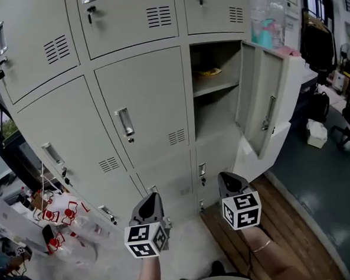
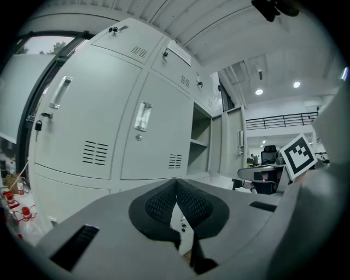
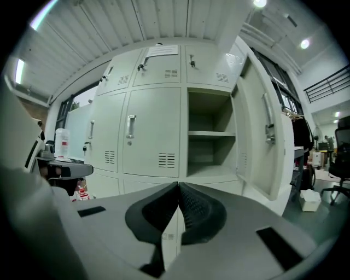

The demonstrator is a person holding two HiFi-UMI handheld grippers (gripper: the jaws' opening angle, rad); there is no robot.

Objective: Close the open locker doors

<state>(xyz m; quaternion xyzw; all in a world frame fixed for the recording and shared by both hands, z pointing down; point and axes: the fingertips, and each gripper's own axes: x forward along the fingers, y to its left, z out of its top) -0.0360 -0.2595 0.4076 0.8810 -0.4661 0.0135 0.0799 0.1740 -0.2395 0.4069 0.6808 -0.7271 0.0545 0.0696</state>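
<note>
A bank of pale grey lockers [image 1: 138, 103] fills the view. One locker in the right column stands open [image 1: 216, 86], with a shelf and something yellow on it. Its door [image 1: 261, 101] swings out to the right, handle [image 1: 268, 114] facing me. The same open compartment [image 3: 210, 134] and door [image 3: 262, 136] show in the right gripper view, and further off as the open locker [image 2: 199, 145] in the left gripper view. My left gripper [image 1: 149, 208] and right gripper [image 1: 230, 183] are both shut and empty, held low in front of the lockers, well short of the door.
Bottles with red caps in a plastic bag [image 1: 65, 223] lie on the floor at the left. A wooden strip of floor [image 1: 268, 219] runs along the right. A white box [image 1: 316, 133] and office chairs [image 1: 348, 126] stand beyond the open door.
</note>
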